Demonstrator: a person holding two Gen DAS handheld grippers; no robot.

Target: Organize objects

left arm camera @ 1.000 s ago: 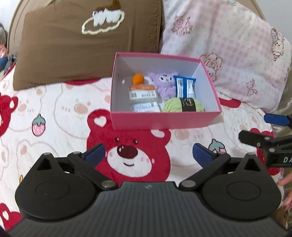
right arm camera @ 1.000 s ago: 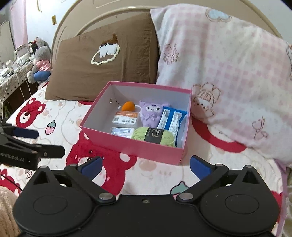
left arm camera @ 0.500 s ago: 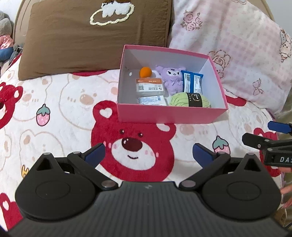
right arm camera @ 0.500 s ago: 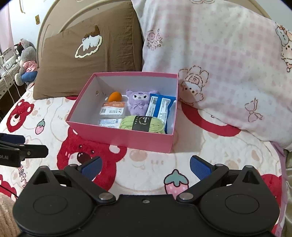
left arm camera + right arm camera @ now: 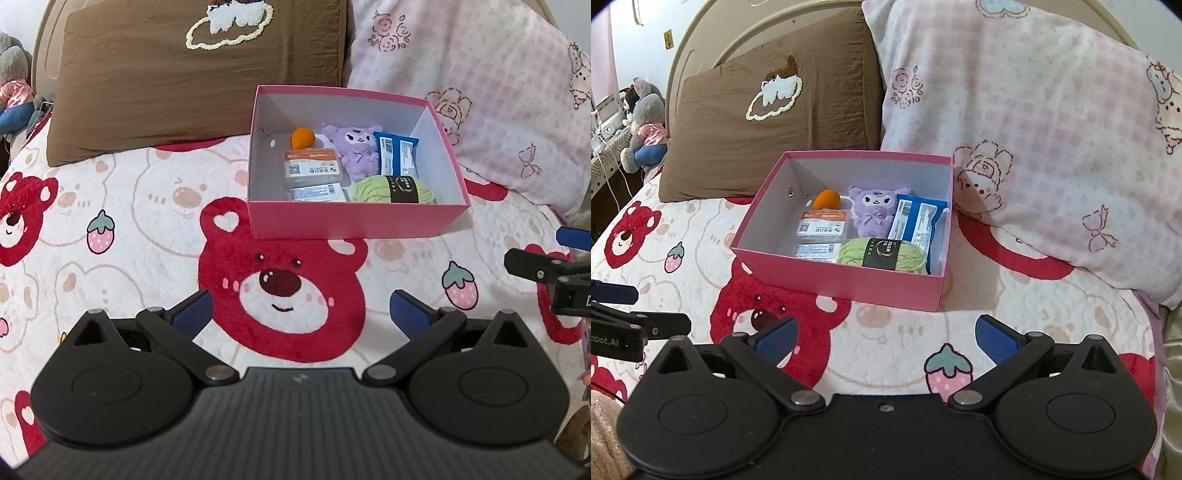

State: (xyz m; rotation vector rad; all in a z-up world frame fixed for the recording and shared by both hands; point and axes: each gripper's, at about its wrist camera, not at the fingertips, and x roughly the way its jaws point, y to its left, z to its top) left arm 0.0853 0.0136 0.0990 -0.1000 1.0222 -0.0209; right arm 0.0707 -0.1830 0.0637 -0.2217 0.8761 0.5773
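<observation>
Both hand-held grippers hover above the bed with nothing between their blue pads: the left hand-held gripper has its jaws spread wide over a red bear printed on the quilted bedspread, and the right hand-held gripper is spread just as wide, low over a strawberry print. Each shows at the edge of the other's view.

Ahead of both, the open pink cardboard box sits on the bedspread, its far side close to a brown pillow with a cloud patch and a pink checked pillow.

Inside the box lie a small orange ball near the back left, two clear labelled packets in front of it, a purple plush toy in the middle, a blue snack wrapper leaning toward the right wall, and a skein of light green yarn with a black band against the front wall.
</observation>
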